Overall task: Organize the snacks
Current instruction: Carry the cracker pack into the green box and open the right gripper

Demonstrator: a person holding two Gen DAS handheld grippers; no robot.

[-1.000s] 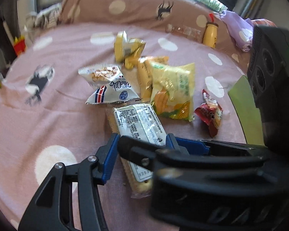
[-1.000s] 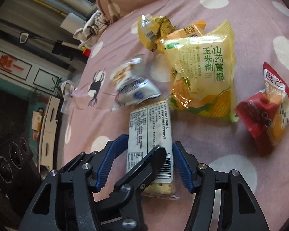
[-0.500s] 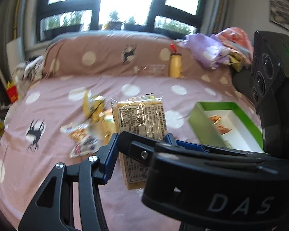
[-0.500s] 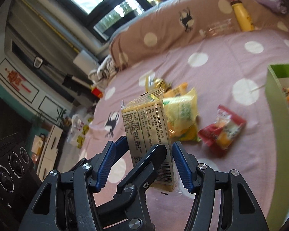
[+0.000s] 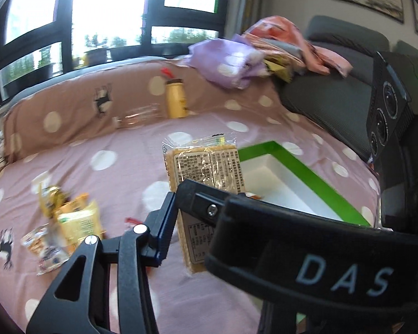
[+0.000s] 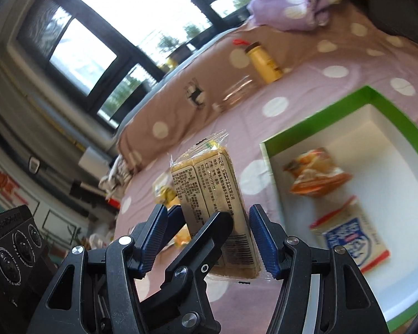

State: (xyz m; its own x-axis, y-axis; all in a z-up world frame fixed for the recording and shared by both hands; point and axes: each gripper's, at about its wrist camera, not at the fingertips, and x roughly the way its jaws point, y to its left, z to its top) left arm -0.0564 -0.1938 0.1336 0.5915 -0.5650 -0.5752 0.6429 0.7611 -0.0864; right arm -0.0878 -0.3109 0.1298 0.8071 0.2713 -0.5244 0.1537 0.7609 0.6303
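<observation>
Cracker packet (image 6: 214, 208) upright above the bedspread (image 5: 119, 172), clamped between both the left gripper (image 5: 181, 222) and the right gripper (image 6: 209, 239), just left of the green box (image 6: 315, 114). Box contents (two packets) visible only from right wrist. Loose snacks (image 5: 69, 220) seen at left.

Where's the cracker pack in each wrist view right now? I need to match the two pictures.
Left wrist: cracker pack upright at centre, just left of the green box.
Right wrist: cracker pack centre-left, standing between the blue pads.
Shared landmark: yellow bottle against the bolster.
</observation>
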